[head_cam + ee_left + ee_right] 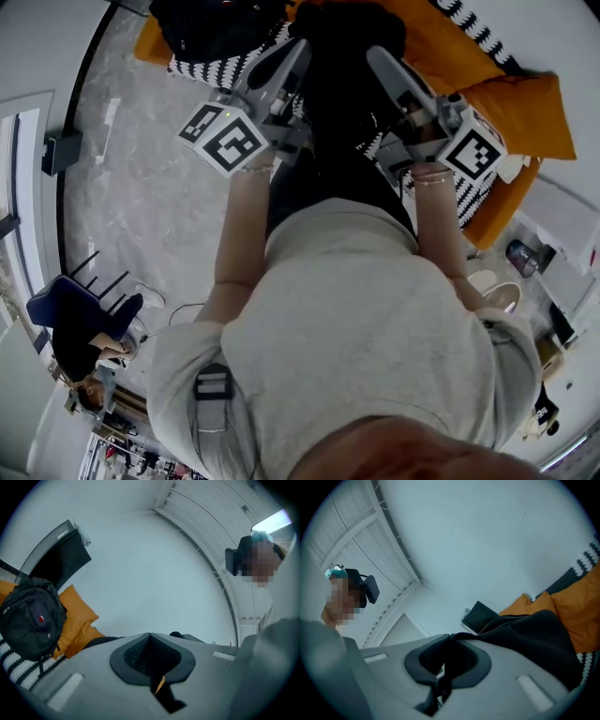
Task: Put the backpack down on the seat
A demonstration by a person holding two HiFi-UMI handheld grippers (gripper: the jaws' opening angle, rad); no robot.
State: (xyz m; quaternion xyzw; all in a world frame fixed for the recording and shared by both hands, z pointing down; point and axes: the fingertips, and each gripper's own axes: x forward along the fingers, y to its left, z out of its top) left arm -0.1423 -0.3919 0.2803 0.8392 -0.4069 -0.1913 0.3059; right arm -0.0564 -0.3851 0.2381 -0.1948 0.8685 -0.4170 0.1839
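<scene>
In the head view I hold a black backpack [342, 84] up in front of the person's body, over an orange sofa [487, 103] with a black-and-white striped blanket [225, 67]. My left gripper [302, 52] reaches its top from the left, my right gripper [375, 56] from the right. In the right gripper view the right gripper [449, 639] is shut, with black backpack fabric [529, 634] pinched between the pads and trailing right. The left gripper [150, 637] looks shut too, its pads together with dark material at them. A second black backpack [30, 618] rests on orange cushions [77, 616].
The second backpack [216, 28] sits at the sofa's far left end. Grey marble floor [141, 206] spreads to the left. A seated person [94, 337] is at lower left. A cup [520, 258] and small items stand right of the sofa. A dark panel [480, 616] hangs on the wall.
</scene>
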